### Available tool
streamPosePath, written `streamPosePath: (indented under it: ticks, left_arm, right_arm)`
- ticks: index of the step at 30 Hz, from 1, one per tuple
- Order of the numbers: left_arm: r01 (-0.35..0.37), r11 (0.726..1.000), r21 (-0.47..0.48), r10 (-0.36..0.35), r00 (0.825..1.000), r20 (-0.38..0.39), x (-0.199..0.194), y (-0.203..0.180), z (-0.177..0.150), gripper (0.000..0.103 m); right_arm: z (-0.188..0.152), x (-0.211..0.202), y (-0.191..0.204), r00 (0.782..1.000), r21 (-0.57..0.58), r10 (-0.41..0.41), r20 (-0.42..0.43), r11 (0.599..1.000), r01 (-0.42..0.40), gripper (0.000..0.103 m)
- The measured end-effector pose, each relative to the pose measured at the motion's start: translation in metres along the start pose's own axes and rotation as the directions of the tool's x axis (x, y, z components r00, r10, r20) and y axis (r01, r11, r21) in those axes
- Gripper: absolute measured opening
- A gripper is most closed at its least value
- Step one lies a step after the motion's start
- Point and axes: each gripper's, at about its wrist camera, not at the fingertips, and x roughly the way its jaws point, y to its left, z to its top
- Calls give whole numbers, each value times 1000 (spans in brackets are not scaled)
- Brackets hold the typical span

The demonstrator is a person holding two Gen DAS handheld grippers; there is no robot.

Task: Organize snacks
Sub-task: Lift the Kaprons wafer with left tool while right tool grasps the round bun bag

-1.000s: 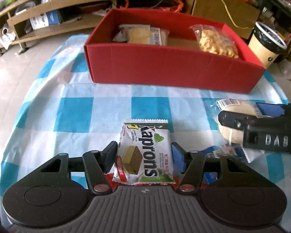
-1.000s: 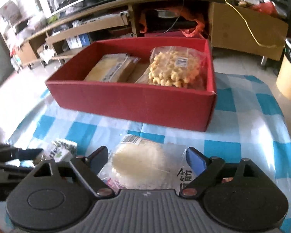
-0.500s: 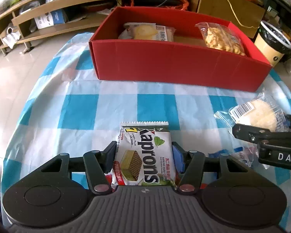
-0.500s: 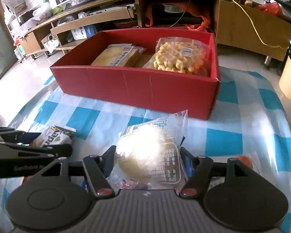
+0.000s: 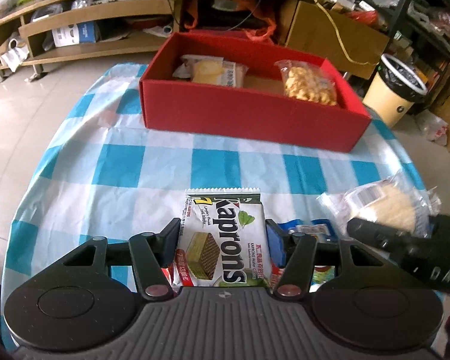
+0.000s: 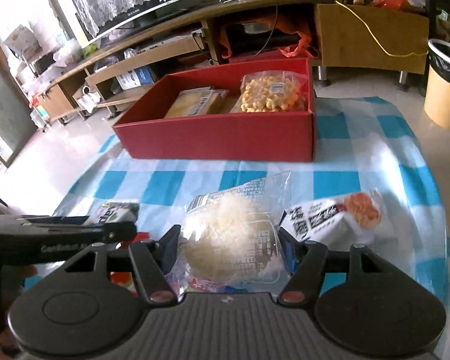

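Observation:
My left gripper (image 5: 223,235) is shut on a white and green Kaprons wafer pack (image 5: 222,237) and holds it above the checked tablecloth. My right gripper (image 6: 229,244) is shut on a clear bag with a round white cake (image 6: 231,234), lifted off the cloth; it shows at the right of the left wrist view (image 5: 387,207). The red box (image 5: 249,114) stands at the far side of the table and holds a yellow cake pack (image 5: 213,70) and a bag of yellow puffs (image 5: 307,85).
A white snack pack with an orange picture (image 6: 339,213) lies on the cloth at right. Small packets (image 5: 312,229) lie under the grippers. A bin (image 5: 396,90) stands on the floor at right. Shelves line the back wall.
Both grippers have risen with their packs, so the red box looks farther away. The right gripper closed on the cake bag and lifted it off the cloth.

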Motion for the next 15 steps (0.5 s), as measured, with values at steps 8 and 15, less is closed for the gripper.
streamPosePath:
  ticks: [8,15]
  left_arm:
    - [13,1000,9,-13,999,45,-12,-7,8,65]
    - [-3,1000,27,1,998,62,-8,-12,17,65]
  right_arm:
    - [-1,-7,11,999,-15,28,26,1000,-28,62]
    - [11,-5,7,998,-12,34,51,999,-33,62]
